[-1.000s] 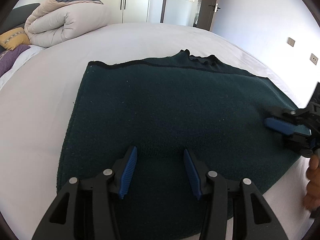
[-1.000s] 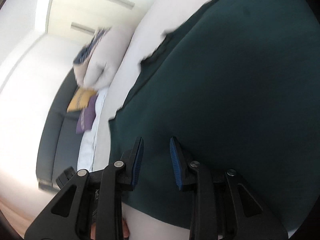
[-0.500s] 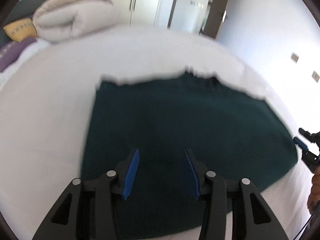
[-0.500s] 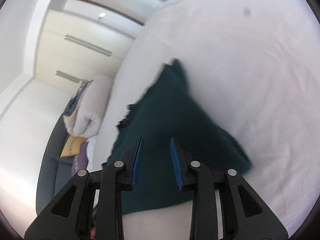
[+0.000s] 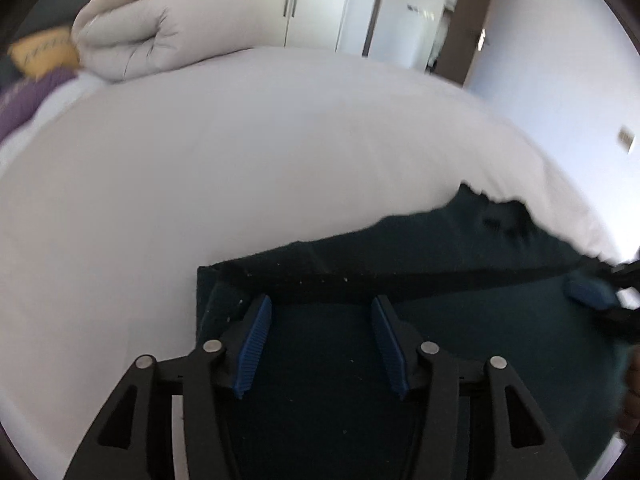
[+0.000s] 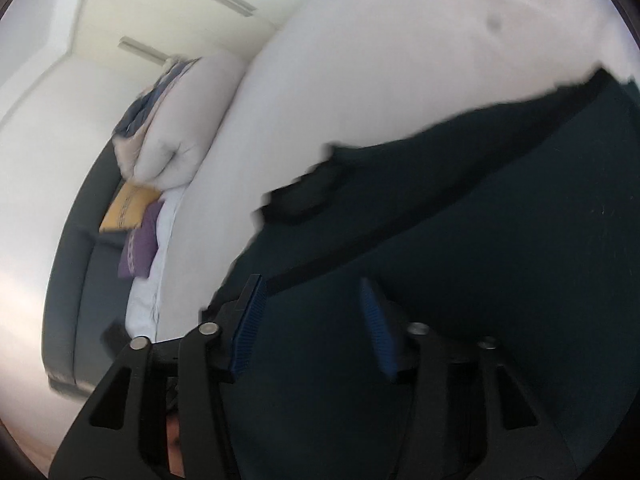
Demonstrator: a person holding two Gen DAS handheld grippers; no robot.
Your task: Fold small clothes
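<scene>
A dark green knit garment [image 5: 460, 264] lies flat on the white bed [image 5: 240, 160], with its collar at the far edge. My left gripper [image 5: 320, 344] is open and empty, low over the garment near its far left corner. My right gripper [image 6: 310, 324] is open and empty over the garment [image 6: 500, 260] near its edge; its blue pad also shows in the left wrist view [image 5: 588, 294] at the right. Both views are blurred by motion.
A rolled beige duvet [image 5: 160, 36] lies at the far end of the bed, with a yellow cushion [image 5: 44, 54] and a purple cushion [image 5: 28, 100] beside it. Wardrobe doors [image 5: 312, 4] and a doorway stand behind. A dark sofa [image 6: 76, 288] runs along the bed.
Both grippers have moved forward over the garment toward its far edge. The right gripper's jaws have opened wider. The garment lies as before.
</scene>
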